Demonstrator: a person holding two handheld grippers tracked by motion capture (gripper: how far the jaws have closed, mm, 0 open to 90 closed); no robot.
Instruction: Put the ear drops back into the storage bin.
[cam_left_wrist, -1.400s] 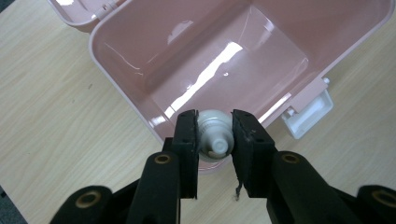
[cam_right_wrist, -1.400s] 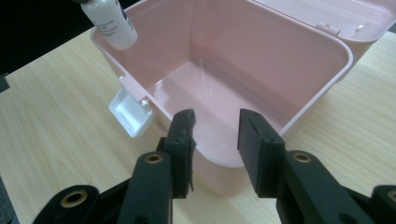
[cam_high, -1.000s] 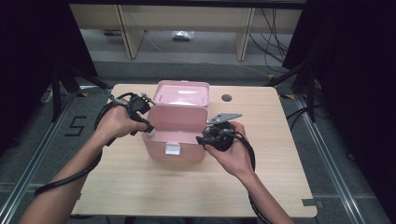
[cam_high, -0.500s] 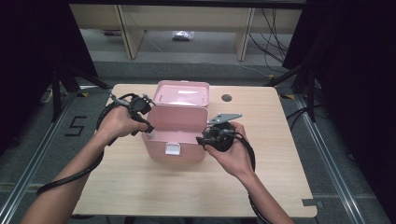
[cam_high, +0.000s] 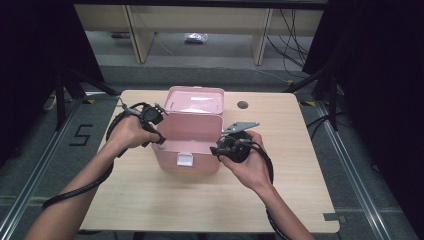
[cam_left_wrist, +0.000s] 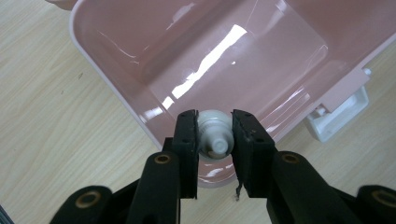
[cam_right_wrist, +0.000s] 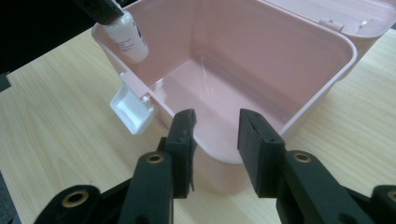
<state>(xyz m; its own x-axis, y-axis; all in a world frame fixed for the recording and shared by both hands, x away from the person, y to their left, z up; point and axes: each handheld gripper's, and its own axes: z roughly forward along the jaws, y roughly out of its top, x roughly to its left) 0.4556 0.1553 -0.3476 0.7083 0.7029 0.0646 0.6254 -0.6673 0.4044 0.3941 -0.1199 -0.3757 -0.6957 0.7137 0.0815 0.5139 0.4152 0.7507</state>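
Note:
An open pink box (cam_high: 187, 165) stands mid-table, its lid (cam_high: 195, 99) folded back. My left gripper (cam_high: 152, 122) hovers at the box's left rim, shut on a small white bottle (cam_left_wrist: 214, 135) that hangs cap-up between the pads (cam_left_wrist: 187, 135) over the box's inside (cam_left_wrist: 140, 60). From the right gripper view the bottle (cam_right_wrist: 128, 39) hangs just inside the far rim under a black jaw of the left gripper (cam_right_wrist: 100, 9). My right gripper (cam_right_wrist: 215, 116) sits at the box's right wall (cam_high: 220, 147), its jaws apart with nothing pressed between them. The box's bottom (cam_right_wrist: 219, 88) looks bare.
A white latch (cam_right_wrist: 133, 109) sticks out from the box's front wall. A round cable hole (cam_high: 243, 105) lies in the wooden table (cam_high: 300, 190) behind the box at the right. Dark floor and shelving surround the table.
My left gripper has edged slightly toward the box's rim with the bottle still in it. The right gripper has stayed put.

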